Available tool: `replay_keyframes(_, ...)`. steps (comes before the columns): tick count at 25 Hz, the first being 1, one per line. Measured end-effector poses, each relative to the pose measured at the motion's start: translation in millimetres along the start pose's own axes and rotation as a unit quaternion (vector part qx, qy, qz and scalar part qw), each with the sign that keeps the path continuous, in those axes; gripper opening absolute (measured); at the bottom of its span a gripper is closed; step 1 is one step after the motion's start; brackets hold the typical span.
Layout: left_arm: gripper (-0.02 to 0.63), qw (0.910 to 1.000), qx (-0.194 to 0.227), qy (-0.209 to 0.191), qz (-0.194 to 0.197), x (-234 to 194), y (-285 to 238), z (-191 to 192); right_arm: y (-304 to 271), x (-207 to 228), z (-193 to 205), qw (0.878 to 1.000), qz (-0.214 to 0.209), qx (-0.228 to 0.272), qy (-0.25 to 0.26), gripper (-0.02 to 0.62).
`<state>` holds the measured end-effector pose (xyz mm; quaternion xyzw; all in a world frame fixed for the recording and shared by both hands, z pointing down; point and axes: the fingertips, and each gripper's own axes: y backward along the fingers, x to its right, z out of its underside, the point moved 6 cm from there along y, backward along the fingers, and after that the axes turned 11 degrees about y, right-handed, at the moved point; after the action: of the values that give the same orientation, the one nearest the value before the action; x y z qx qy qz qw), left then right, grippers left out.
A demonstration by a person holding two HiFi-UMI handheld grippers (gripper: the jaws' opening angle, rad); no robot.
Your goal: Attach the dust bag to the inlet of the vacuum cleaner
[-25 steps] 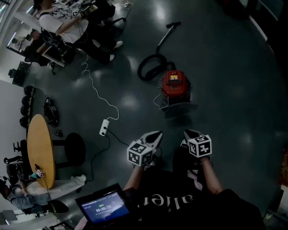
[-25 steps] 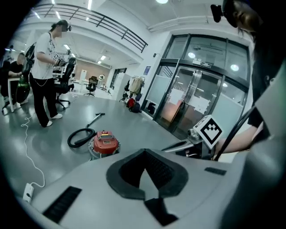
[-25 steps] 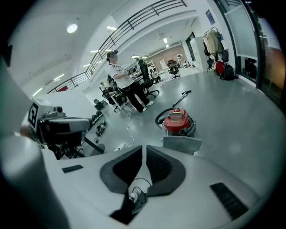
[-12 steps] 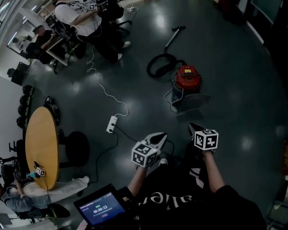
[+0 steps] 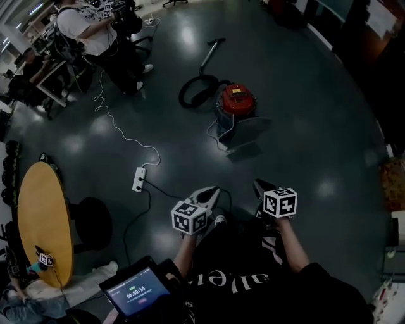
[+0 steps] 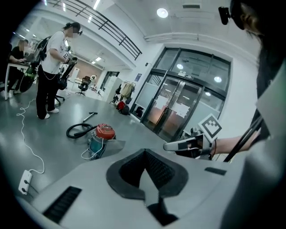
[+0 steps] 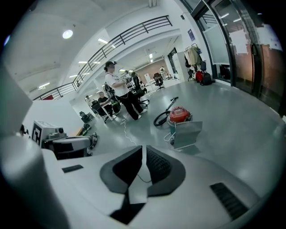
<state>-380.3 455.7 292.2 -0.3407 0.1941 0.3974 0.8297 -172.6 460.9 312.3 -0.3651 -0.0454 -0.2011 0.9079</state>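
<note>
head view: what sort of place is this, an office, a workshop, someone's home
Probably a large open-plan office or lab hall, not a home. It has a wide polished floor, tall glass entrance doors, and a railed upper walkway overlooking the space.

floor (image 5: 316, 145): dark grey, glossy, with pale patches of reflected lamp light; a white power strip (image 5: 138, 179) lies on it, its white cable (image 5: 155, 156) snaking off across the room. furniture: oval wooden table (image 5: 39, 218) at the left edge of the head view, round black stool (image 5: 92, 221) just beside it, white desks (image 6: 10, 71) far off. walls white, with a railed upper gallery (image 7: 134, 31), round ceiling light (image 6: 162, 12) and tall dark-framed glass doors (image 6: 178, 112).
</note>
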Motion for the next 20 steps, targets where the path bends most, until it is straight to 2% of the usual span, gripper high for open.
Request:
replay_keyframes(5, 0.005, 0.9998, 0.013, -0.01, 0.014, 27, 6, 13, 28, -11, 26, 1.0, -0.004, -0.004, 0.003, 0.041)
replay_keyframes(9, 0.005, 0.9996, 0.006, -0.013, 0.022, 61, -8, 33, 55, -9, 36, 1.0, -0.008, 0.009, 0.017, 0.042)
replay_keyframes(12, 0.005, 0.9997, -0.001, -0.01, 0.021, 93, -22, 57, 88, -7, 48, 0.999, -0.014, 0.017, 0.03, 0.041)
replay_keyframes(17, 0.005, 0.9999, 0.005, -0.01, 0.011, 153, -40, 97, 158, 6, 75, 0.996, -0.016, 0.022, 0.085, 0.041)
replay_keyframes(20, 0.005, 0.9998, 0.018, -0.006, 0.011, 189, -43, 115, 189, 18, 92, 0.996, -0.023, 0.034, 0.085, 0.041)
